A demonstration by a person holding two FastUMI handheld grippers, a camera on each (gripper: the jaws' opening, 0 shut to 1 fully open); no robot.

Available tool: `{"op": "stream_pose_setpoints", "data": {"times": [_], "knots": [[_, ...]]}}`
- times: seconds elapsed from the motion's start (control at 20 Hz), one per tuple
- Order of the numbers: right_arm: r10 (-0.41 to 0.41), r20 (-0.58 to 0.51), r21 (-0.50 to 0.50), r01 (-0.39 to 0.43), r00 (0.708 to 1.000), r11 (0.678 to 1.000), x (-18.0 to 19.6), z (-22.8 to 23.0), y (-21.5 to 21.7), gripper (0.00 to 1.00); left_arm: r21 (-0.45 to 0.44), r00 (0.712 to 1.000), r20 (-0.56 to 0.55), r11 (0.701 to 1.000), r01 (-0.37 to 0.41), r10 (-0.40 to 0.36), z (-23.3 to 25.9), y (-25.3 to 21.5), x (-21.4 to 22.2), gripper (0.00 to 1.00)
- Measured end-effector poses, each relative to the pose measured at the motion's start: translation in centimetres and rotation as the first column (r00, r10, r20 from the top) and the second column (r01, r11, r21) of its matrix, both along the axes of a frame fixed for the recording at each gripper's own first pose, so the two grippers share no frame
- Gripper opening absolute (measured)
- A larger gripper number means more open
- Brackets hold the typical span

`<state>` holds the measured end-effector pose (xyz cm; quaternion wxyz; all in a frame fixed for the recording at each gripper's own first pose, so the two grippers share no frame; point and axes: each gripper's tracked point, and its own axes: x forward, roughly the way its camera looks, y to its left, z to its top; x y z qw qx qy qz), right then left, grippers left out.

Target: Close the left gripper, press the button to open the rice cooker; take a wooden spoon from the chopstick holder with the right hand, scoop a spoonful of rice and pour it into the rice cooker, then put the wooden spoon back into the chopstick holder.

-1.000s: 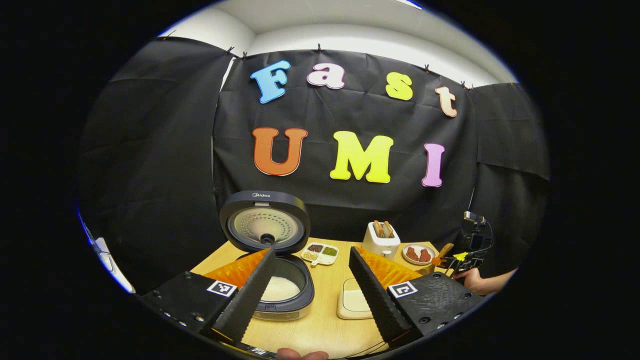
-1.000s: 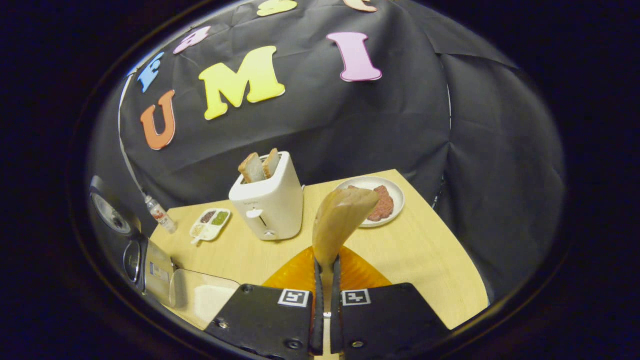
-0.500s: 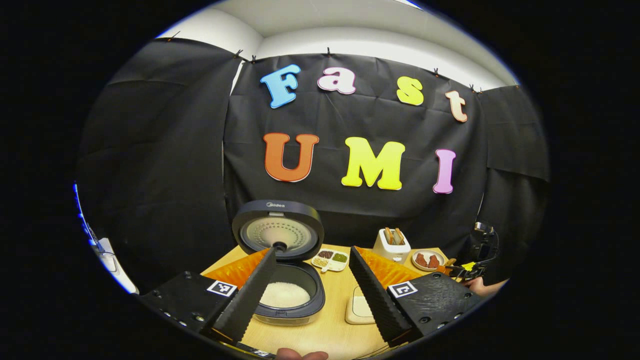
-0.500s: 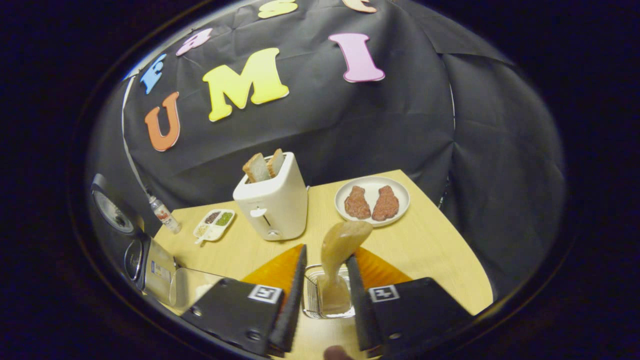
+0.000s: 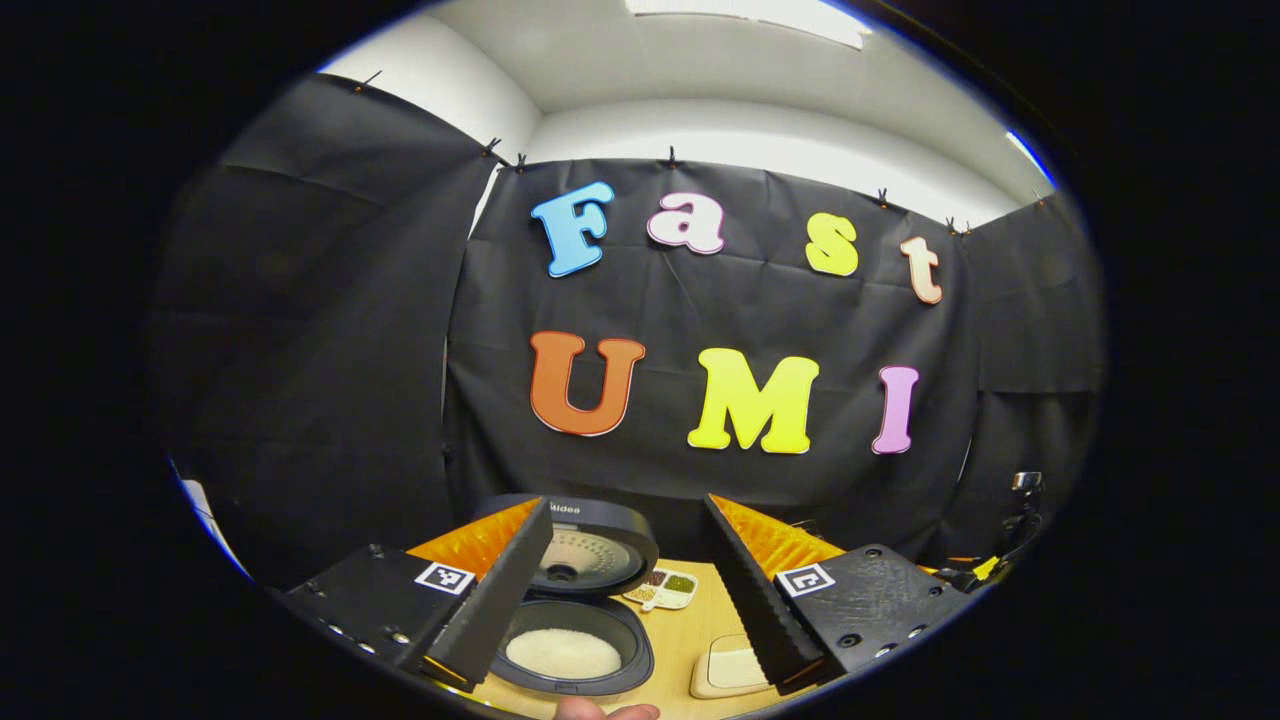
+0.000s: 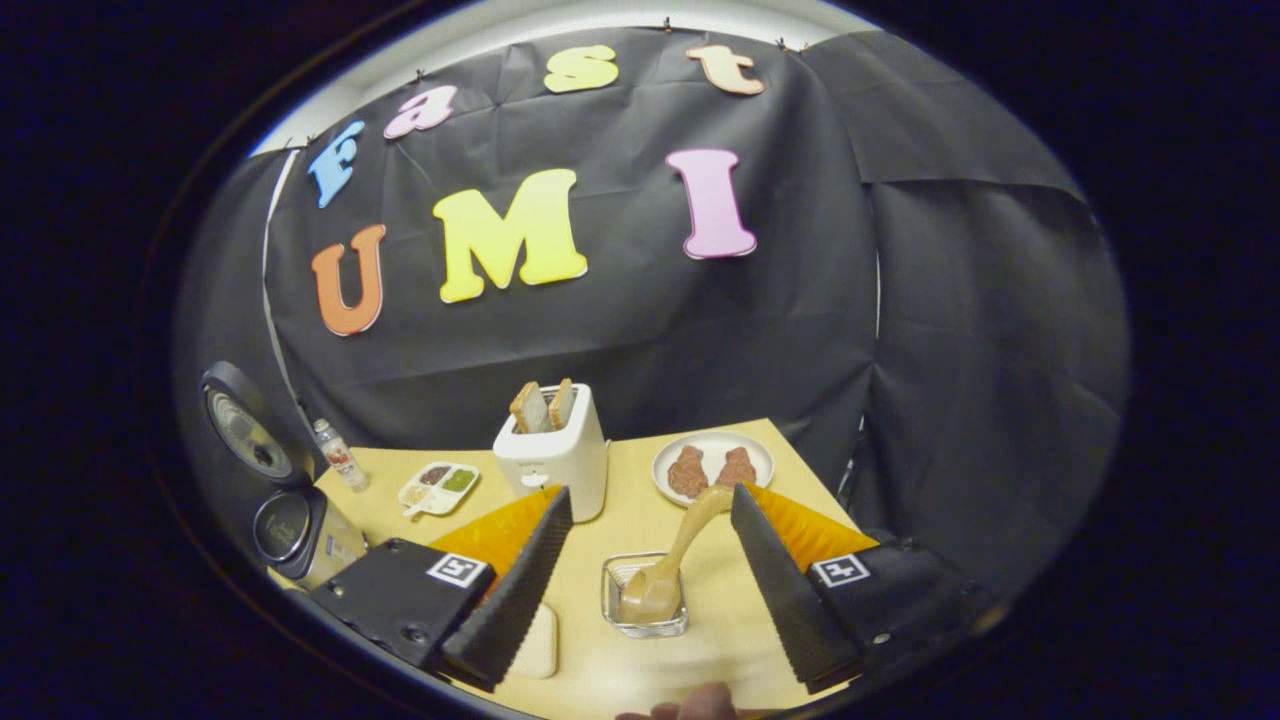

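A: How does the wooden spoon (image 6: 672, 553) look?

B: Pale wood, smooth, standing in the chopstick holder (image 6: 645, 597), a small clear square tub on the table (image 6: 650, 520). Its lower end sits in the tub, and the rest leans up and away towards the far right, pointing at the plate (image 6: 713, 462).

A: And the right gripper (image 6: 650, 585)?

B: Spread wide, with the tub and spoon between its fingers and touching neither. It holds nothing. A fingertip of the person shows at the near edge.

A: The left gripper (image 5: 640, 590)?

B: Also spread wide and empty, above the near side of the table and touching nothing.

A: What about the rice cooker (image 5: 572, 610)?

B: Its lid stands open at the far side, and white rice lies in the dark inner pot. In the right gripper view it sits far off at the left, beside a small bottle (image 6: 340, 455).

A: Other containers?

B: A cream dish (image 5: 730, 670) lies just right of the cooker. A divided tray (image 6: 440, 485) holds dark, green and pale grains. The white toaster (image 6: 553, 450) has two slices in it, and the plate carries two brownish pieces.
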<state>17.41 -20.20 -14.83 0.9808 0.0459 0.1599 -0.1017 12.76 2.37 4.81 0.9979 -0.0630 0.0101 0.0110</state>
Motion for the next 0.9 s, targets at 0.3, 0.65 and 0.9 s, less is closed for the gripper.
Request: {"op": "stream_pose_setpoints", "data": {"times": [0.3, 0.65, 0.9], "knots": [[-0.008, 0.054, -0.013, 0.009, 0.999, 1.000, -4.0, 2.7, 0.1, 1.00, 0.011, 0.999, -0.028, 0.999, -0.041, 0.042, -1.4, 2.3, 5.7, 0.94], [-0.034, 0.074, -0.089, 0.041, 0.997, 0.995, -7.3, 4.1, -1.3, 0.94, 0.073, 0.991, -0.089, 0.993, -0.096, 0.102, -4.6, 6.1, 11.8, 0.94], [-0.056, 0.047, -0.072, 0.059, 0.997, 0.996, -7.5, 3.2, -1.9, 0.94, 0.084, 0.985, -0.137, 0.992, -0.091, 0.102, -6.2, 7.3, 14.4, 0.94]]}}
